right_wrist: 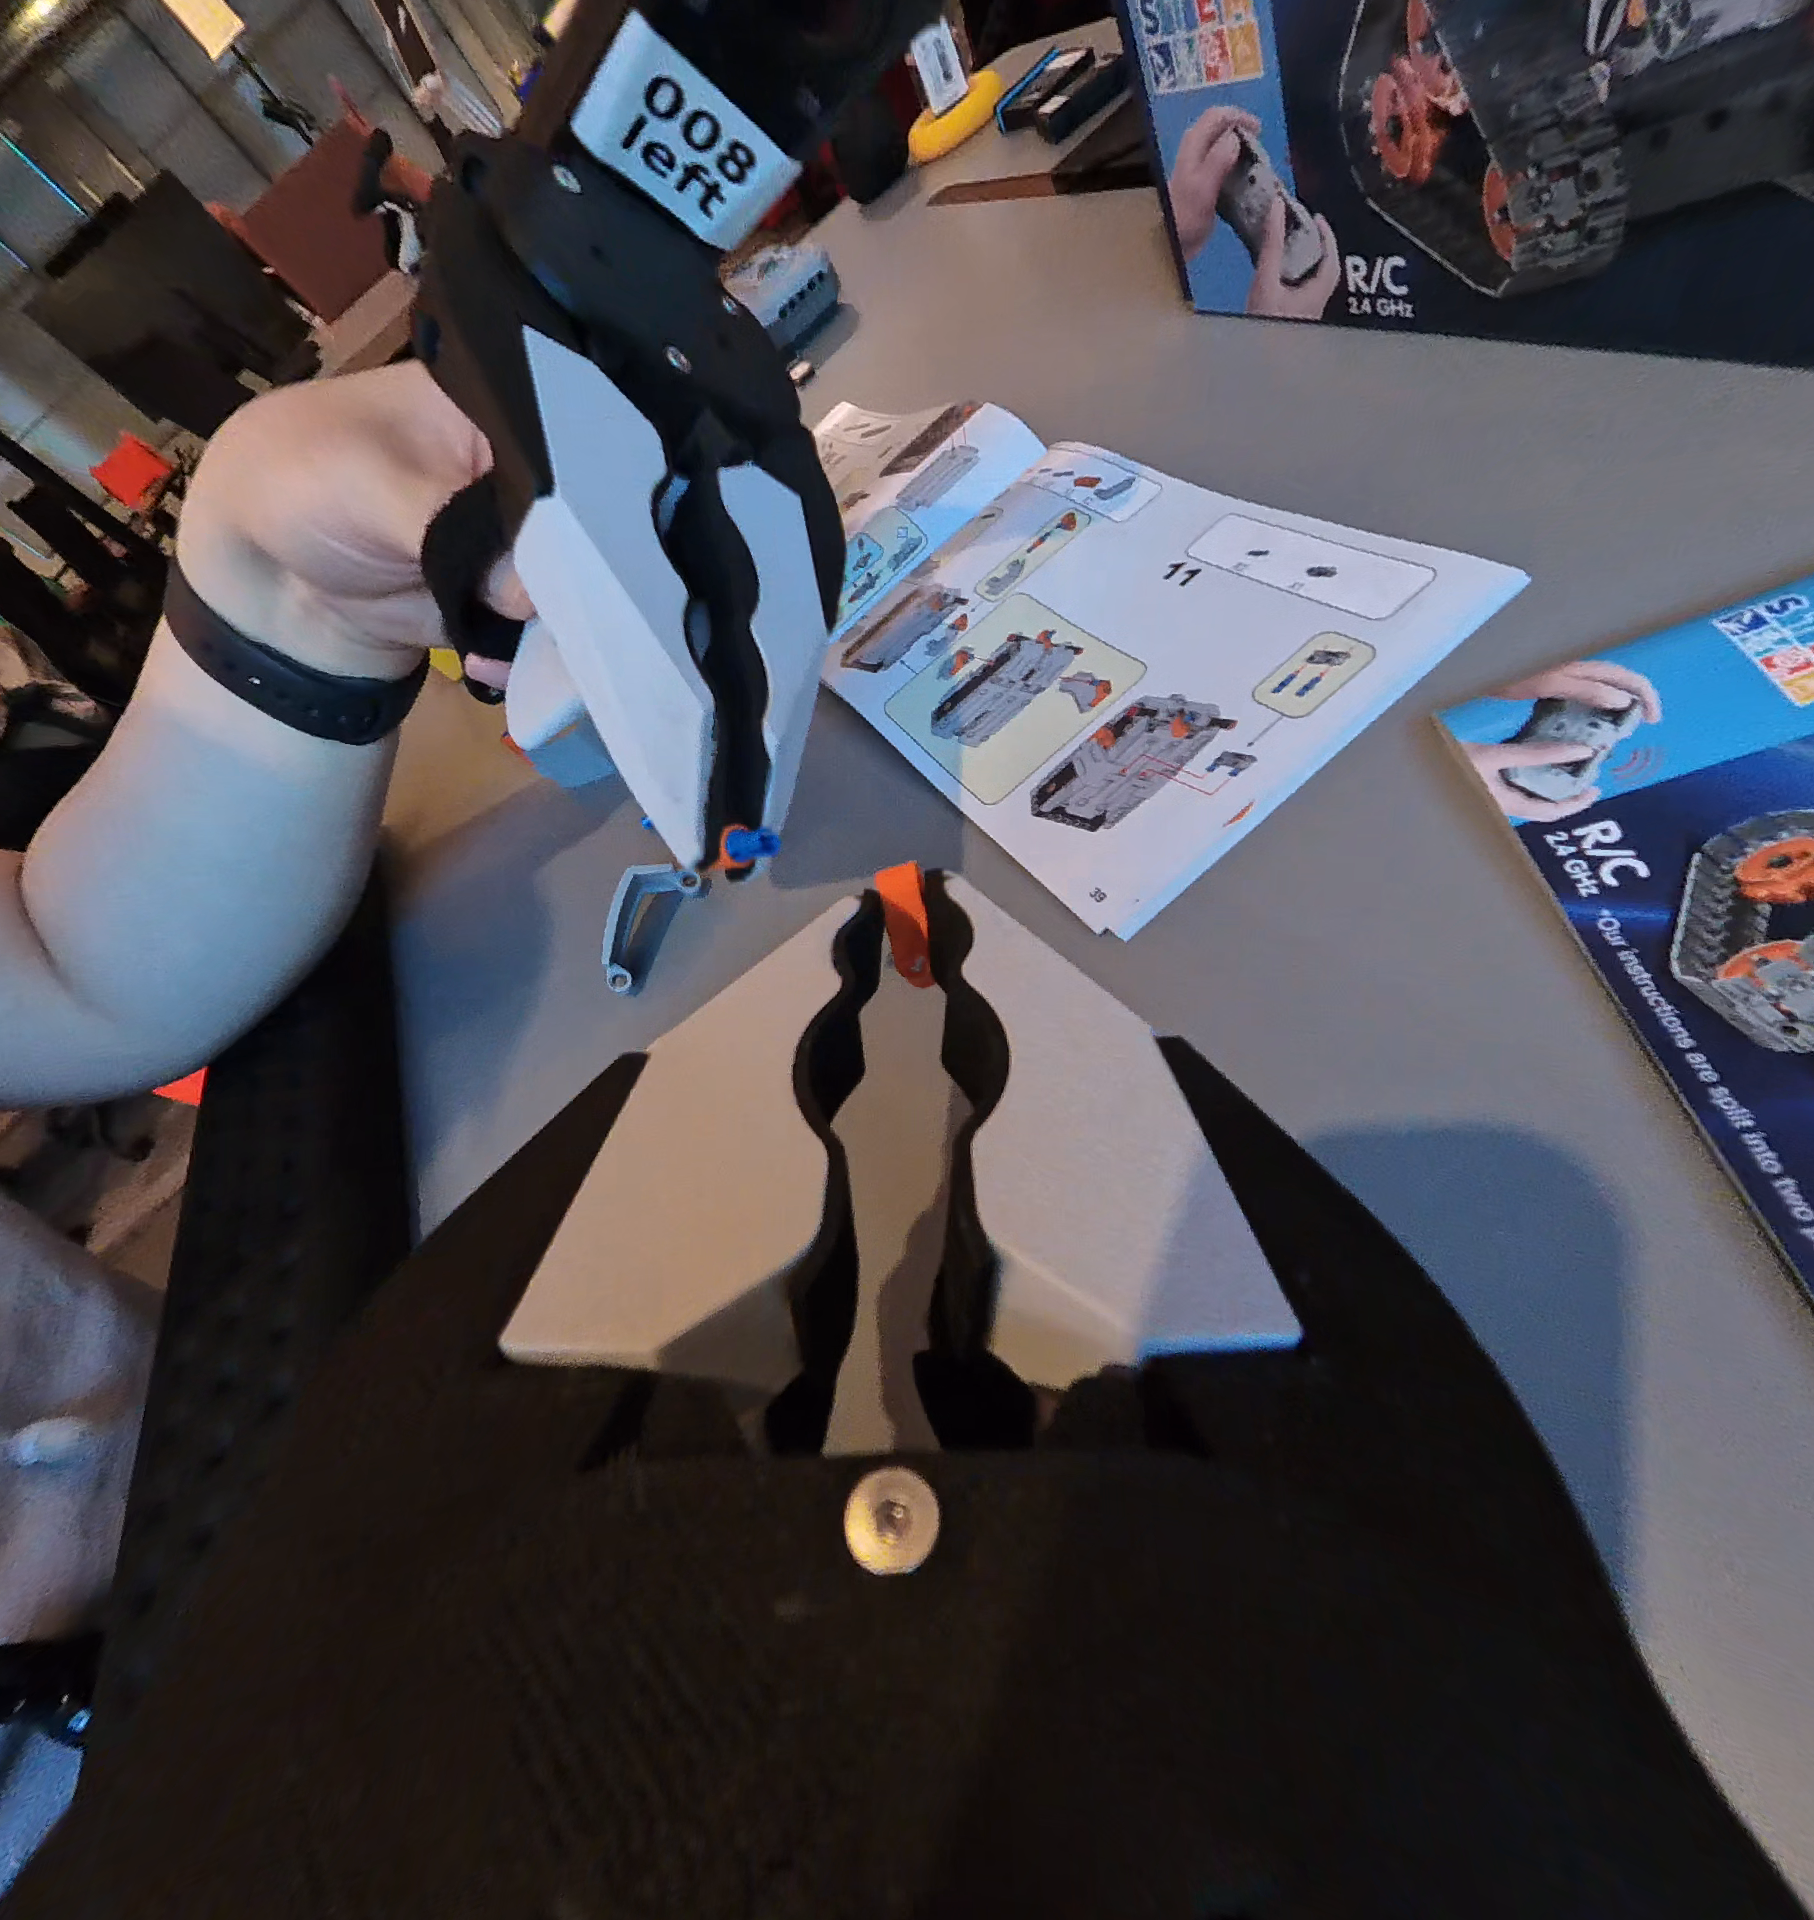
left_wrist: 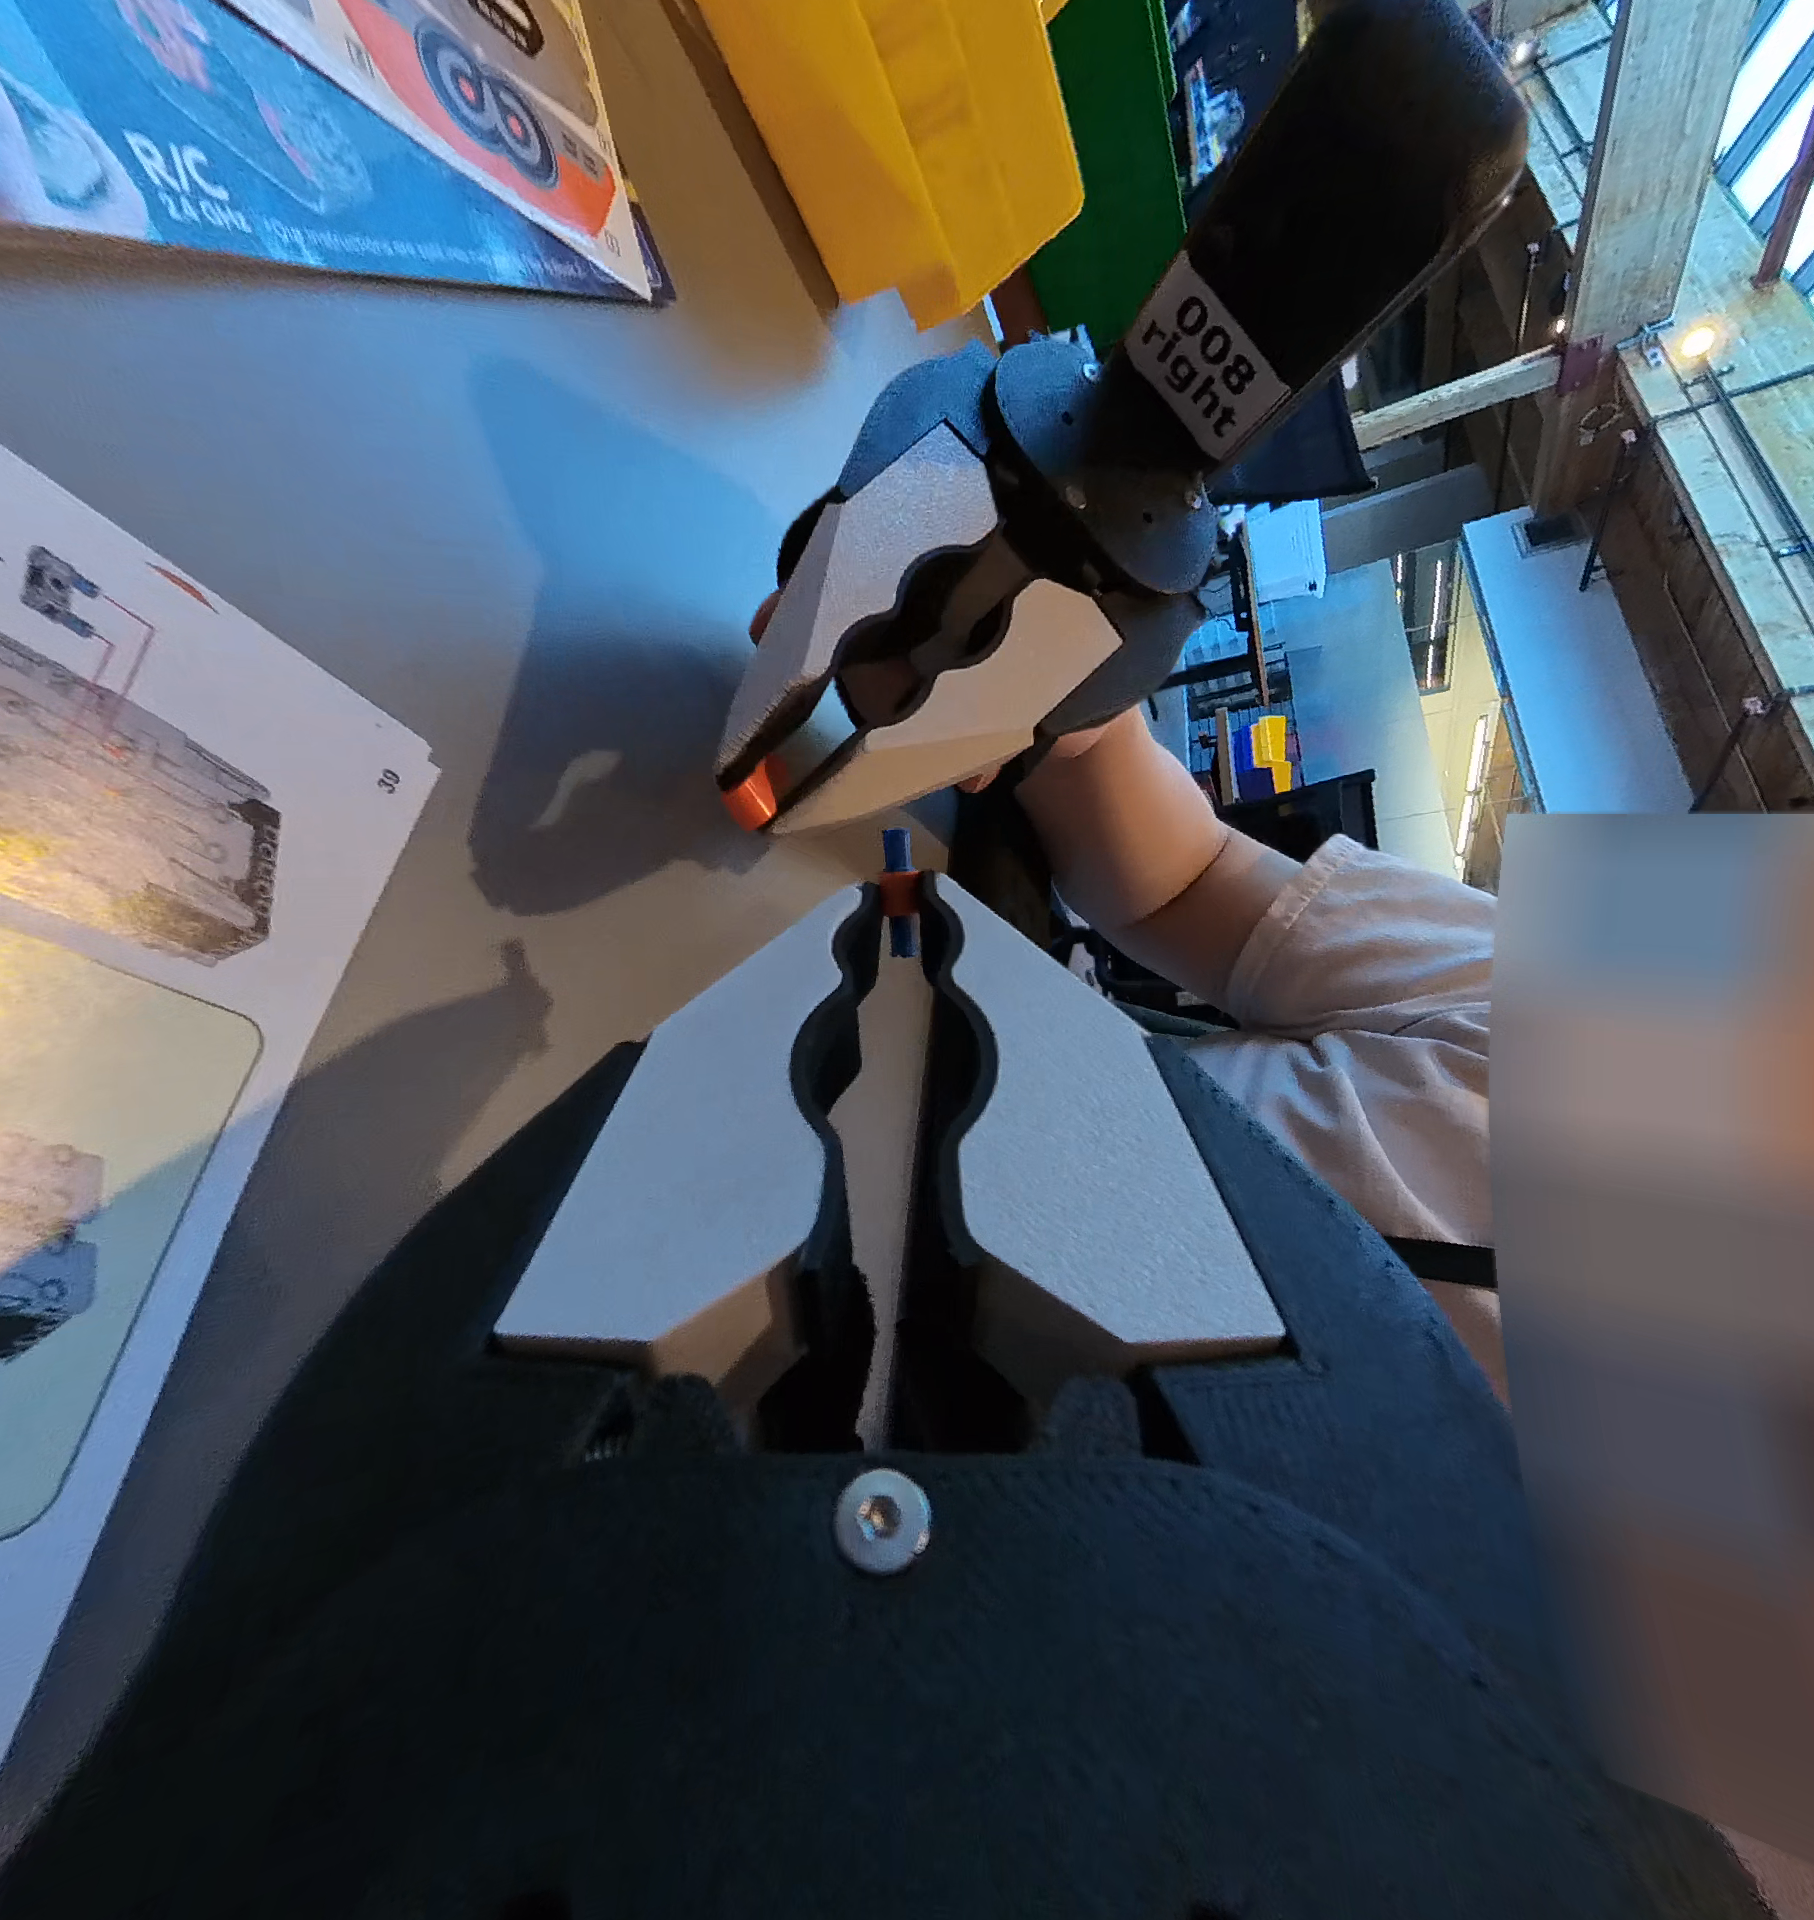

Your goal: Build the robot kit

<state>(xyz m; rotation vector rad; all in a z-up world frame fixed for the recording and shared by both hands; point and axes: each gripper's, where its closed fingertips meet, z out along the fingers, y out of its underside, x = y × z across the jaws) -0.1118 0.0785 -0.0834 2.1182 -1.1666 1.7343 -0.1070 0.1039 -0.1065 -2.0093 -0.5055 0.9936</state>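
My left gripper is shut on a small blue pin with an orange collar, which sticks out past its tips. It also shows in the right wrist view, held by a hand, with the blue pin at its tip. My right gripper is shut on a small orange building piece. It shows in the left wrist view with the orange piece at its tip. The two tips sit close together above the grey table, a short gap apart.
An open instruction booklet lies on the table. A grey curved part lies under the left gripper. A blue toy box stands at the back and a flat blue sheet lies right. Yellow and green bins stand nearby. My two grippers' fingertips are within a few centimetres of each other.
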